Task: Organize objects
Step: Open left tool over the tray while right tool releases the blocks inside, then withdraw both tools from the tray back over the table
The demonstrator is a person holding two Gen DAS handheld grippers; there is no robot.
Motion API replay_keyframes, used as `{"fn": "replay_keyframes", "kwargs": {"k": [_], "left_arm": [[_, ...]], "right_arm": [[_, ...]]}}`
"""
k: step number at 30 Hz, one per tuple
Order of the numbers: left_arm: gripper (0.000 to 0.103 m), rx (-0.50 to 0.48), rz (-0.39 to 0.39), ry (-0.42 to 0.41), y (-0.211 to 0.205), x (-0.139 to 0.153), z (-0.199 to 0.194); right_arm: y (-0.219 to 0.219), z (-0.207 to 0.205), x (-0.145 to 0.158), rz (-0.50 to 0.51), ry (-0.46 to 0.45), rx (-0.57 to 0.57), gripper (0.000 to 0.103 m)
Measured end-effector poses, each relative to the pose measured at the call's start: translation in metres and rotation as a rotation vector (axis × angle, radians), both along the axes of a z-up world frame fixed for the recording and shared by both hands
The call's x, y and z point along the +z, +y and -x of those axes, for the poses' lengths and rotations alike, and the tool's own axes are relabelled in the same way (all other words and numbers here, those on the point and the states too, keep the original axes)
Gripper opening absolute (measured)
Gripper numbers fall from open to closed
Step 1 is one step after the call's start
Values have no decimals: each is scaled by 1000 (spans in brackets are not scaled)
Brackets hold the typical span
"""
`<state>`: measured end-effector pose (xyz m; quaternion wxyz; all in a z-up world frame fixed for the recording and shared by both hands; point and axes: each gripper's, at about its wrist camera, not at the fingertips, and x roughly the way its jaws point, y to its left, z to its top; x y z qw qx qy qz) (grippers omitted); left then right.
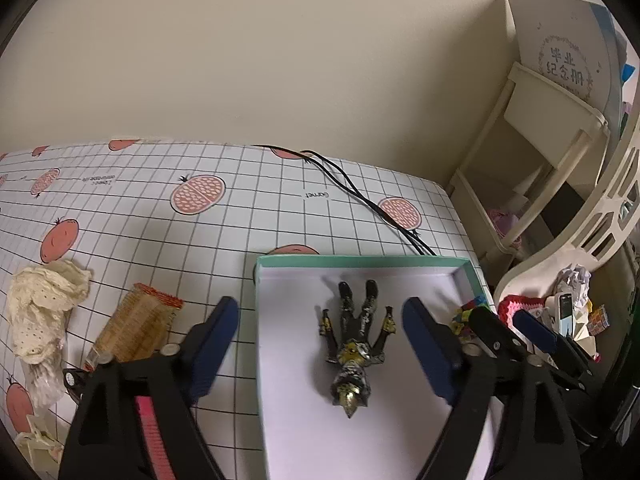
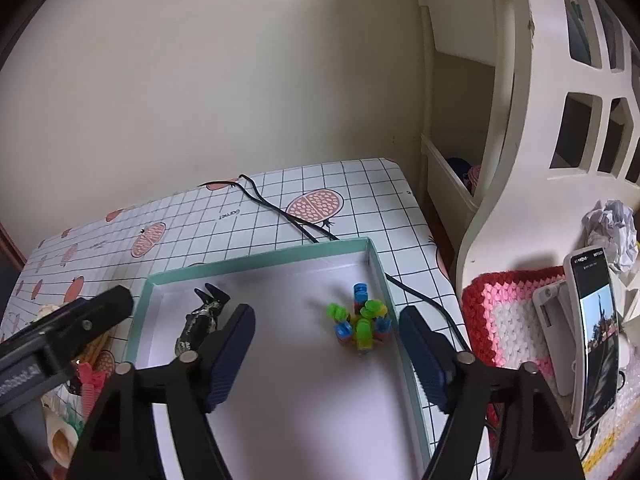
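Note:
A shallow box with a mint-green rim (image 1: 360,259) (image 2: 256,263) and white floor lies on the table. A dark toy figure (image 1: 354,350) lies flat inside it; it also shows in the right wrist view (image 2: 200,322). A cluster of colourful plastic pieces (image 2: 362,322) lies near the box's right wall. My left gripper (image 1: 320,344) is open above the box, its jaws either side of the figure without touching. My right gripper (image 2: 326,344) is open and empty above the box, just in front of the colourful cluster.
On the checked fruit-print tablecloth (image 1: 160,216) left of the box lie a wooden comb (image 1: 136,328) and a cream lace cloth (image 1: 44,312). A black cable (image 1: 360,196) runs behind the box. A cream shelf unit (image 1: 540,152), a crocheted mat (image 2: 508,320) and a phone (image 2: 596,340) stand right.

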<state>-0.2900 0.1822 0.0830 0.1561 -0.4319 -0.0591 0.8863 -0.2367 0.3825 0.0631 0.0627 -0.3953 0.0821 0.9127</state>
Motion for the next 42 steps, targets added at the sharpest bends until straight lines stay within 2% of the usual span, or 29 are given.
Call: {"fn": "replay_keyframes", "kwargs": {"k": [5, 9, 16, 29, 42], "left_arm": [[103, 5, 18, 29, -4, 0, -1], [103, 14, 34, 51, -9, 3, -4], [103, 32, 56, 77, -20, 10, -10], [103, 57, 78, 36, -40, 15, -27], [103, 49, 122, 61, -57, 39, -61]], "right_arm": [[-1, -1, -3, -3, -9, -5, 99], [-2, -4, -5, -12, -18, -11, 103], [-5, -8, -3, -24, -22, -18, 103], [-21, -29, 8, -55, -47, -11, 103], [-43, -56, 28, -74, -45, 1, 103]]}}
